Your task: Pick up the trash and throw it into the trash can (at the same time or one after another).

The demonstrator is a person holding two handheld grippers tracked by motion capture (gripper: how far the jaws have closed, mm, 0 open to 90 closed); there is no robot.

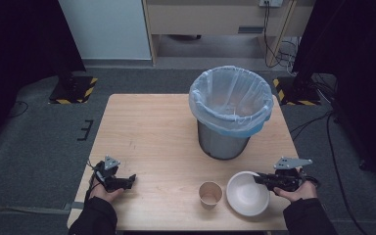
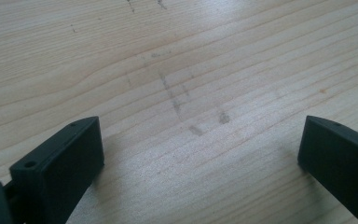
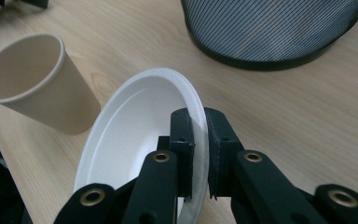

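The right gripper is pinching the rim of the white bowl between its fingers, at the near right of the table, just beside the paper cup. The hold is catching only the thin edge, so the bowl is likely to pivot or slip out, or nudge the cup over, if it is being swung quickly toward the lined bin. The bowl is round, with no long axis; its mouth is facing up, tipping slightly. The left gripper is hanging over bare wood, fingers spread and holding nothing
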